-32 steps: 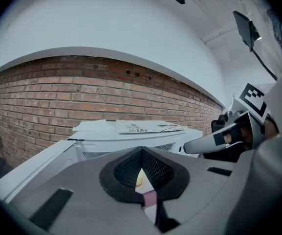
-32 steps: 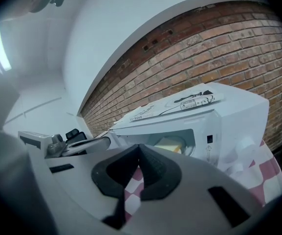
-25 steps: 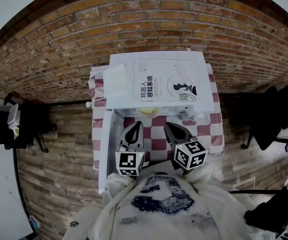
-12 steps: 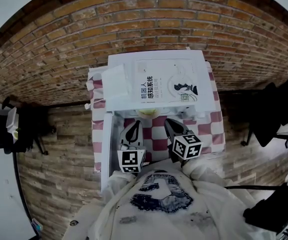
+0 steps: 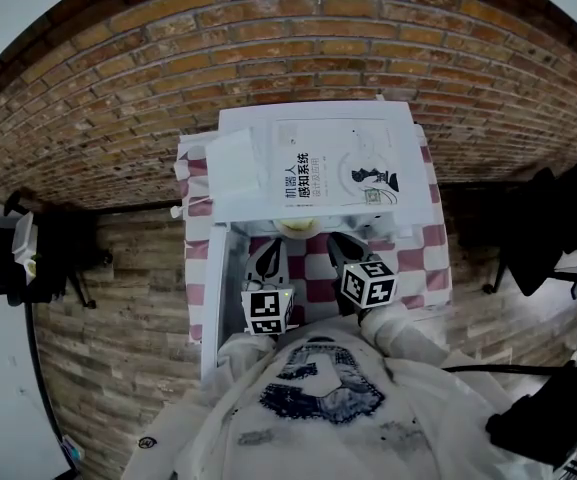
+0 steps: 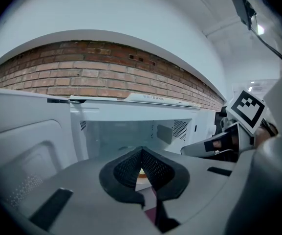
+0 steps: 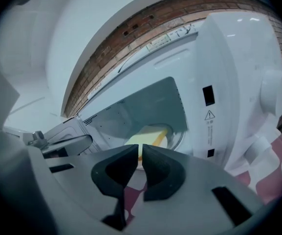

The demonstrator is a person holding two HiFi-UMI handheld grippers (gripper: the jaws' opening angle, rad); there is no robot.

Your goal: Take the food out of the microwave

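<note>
The white microwave (image 5: pixel 313 158) stands on a red-and-white checked cloth (image 5: pixel 433 258), its door (image 5: pixel 218 298) swung open to the left. Inside, on the turntable plate, lies a pale yellow piece of food (image 7: pixel 148 137), whose edge also shows at the cavity mouth (image 5: pixel 295 226). My left gripper (image 5: pixel 268 263) and right gripper (image 5: pixel 343 253) hover side by side just in front of the opening, both pointing in. The left gripper (image 6: pixel 141 152) is shut with nothing in it. My right gripper (image 7: pixel 141 153) is also shut and empty, and the food lies beyond its tips.
A printed white sheet (image 5: pixel 333 163) lies on the microwave's top. The control panel (image 7: pixel 228 102) rises to the right of the cavity. A brick wall (image 5: pixel 298 38) is behind the microwave. Dark chairs (image 5: pixel 548 238) stand to either side.
Both grippers have sunk and come nearer the microwave's opening. Their jaws have stayed as they were.
</note>
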